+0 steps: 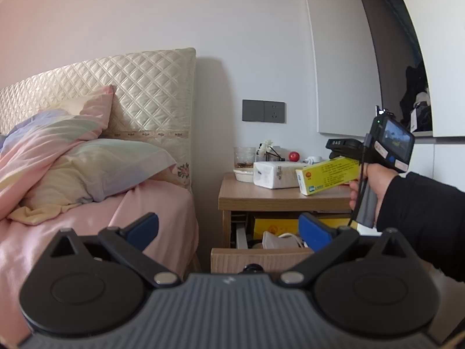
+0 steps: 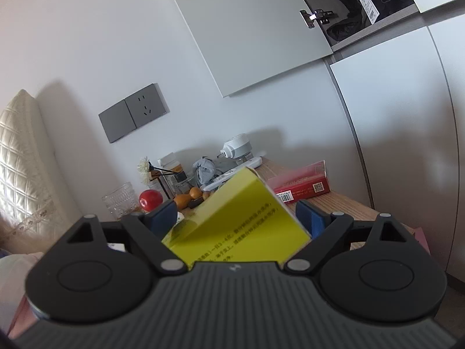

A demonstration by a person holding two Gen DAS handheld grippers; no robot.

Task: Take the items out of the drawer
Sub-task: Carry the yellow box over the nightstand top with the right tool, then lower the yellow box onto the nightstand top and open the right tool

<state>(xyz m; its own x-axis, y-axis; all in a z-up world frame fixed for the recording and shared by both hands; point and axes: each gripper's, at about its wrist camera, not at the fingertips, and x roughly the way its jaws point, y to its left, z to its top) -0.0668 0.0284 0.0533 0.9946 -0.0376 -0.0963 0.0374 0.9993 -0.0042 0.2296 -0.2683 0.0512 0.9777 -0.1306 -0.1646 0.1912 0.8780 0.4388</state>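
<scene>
A: Right gripper (image 2: 239, 218)?
B: Jaws pinch the yellow box (image 2: 235, 226), lifted above the counter (image 2: 334, 203).
A: Left gripper (image 1: 228, 228)?
B: Jaws spread, empty, facing the open drawer (image 1: 258, 257).

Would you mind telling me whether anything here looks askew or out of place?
The yellow cardboard box sits tilted between the right gripper fingers, one corner pointing up rather than lying level. The wooden bedside drawer stands open, and the white cupboard door above hangs ajar. Nothing looks spilled or damaged.
</scene>
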